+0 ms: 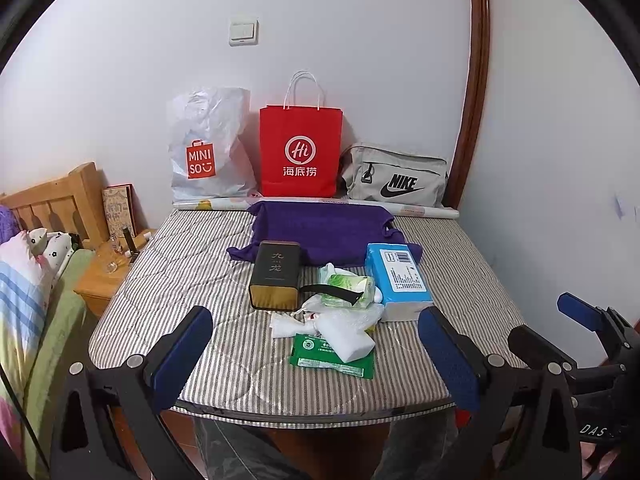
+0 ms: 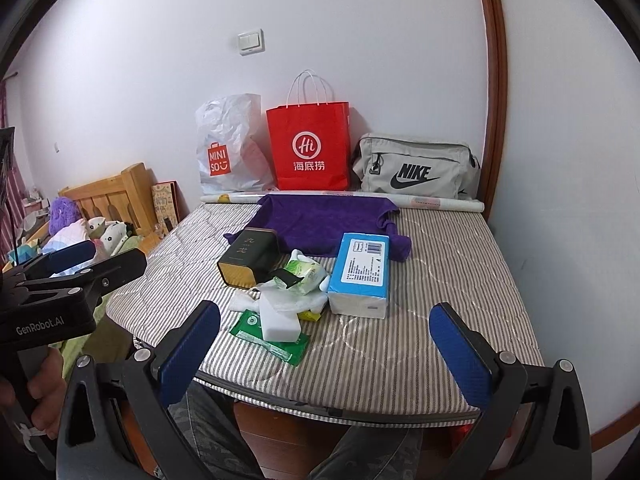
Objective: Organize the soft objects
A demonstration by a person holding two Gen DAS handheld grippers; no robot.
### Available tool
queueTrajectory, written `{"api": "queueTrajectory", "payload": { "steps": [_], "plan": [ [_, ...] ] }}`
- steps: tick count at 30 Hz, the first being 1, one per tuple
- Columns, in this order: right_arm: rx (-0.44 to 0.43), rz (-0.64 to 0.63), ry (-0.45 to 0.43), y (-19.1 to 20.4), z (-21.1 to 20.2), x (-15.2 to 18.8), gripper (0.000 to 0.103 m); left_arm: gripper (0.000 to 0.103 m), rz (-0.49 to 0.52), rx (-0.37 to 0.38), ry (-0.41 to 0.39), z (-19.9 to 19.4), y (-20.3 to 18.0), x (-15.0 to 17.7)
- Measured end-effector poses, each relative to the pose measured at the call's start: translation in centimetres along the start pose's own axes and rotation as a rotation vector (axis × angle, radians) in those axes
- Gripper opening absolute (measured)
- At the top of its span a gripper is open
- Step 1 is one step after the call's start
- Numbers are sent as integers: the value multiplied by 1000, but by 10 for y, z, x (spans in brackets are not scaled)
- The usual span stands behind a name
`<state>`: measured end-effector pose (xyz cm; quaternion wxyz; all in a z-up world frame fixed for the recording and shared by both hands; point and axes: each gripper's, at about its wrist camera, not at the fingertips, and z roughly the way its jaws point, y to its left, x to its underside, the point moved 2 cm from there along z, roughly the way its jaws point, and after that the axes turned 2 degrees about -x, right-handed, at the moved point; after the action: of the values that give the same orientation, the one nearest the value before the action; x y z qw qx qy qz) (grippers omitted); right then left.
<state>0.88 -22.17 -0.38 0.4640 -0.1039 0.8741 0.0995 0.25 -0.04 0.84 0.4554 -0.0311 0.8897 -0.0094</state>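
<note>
On the striped mattress (image 1: 200,264), at table centre, sits a loose cluster of items, catalogued as follows.

Purple towel (image 1: 320,232): deep violet, flat and rumpled at its edges, spread at 12 o'clock of the cluster, its near hem under the dark tin.

Dark tin (image 1: 275,276): rectangular, gold-trimmed, two gold characters on its face, lying at 10 o'clock, touching the towel.

Blue tissue pack (image 1: 398,280): soft brick, blue top with barcode label, white sides, at 2 o'clock, its far end over the towel's corner.

Green-print tissue packet (image 1: 348,290): small, pale, crumpled, between tin and blue pack, a black strap (image 1: 328,290) across it.

White sponge block (image 1: 347,340): plain white, tilted, lying on the green wipes pouch (image 1: 332,356) at 6 o'clock; crumpled white plastic (image 1: 356,314) just behind it.

Along the wall at 12 o'clock stand a white Miniso bag (image 1: 208,148), a red paper bag (image 1: 300,152) and a grey Nike bag (image 1: 396,176), side by side.

Left gripper (image 1: 316,354): blue-padded fingers spread wide, released, holding nothing, hovering at the mattress's near edge.

Right gripper (image 2: 324,354): likewise spread wide and empty, at 6 o'clock of the cluster, beside the left one.
</note>
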Motion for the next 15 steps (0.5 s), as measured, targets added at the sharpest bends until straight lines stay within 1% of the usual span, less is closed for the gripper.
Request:
{"api": "queueTrajectory", "payload": {
  "steps": [15],
  "plan": [
    [1, -6, 0, 0, 0, 0, 103, 103, 2, 0, 0, -3, 1, 2]
  ]
}}
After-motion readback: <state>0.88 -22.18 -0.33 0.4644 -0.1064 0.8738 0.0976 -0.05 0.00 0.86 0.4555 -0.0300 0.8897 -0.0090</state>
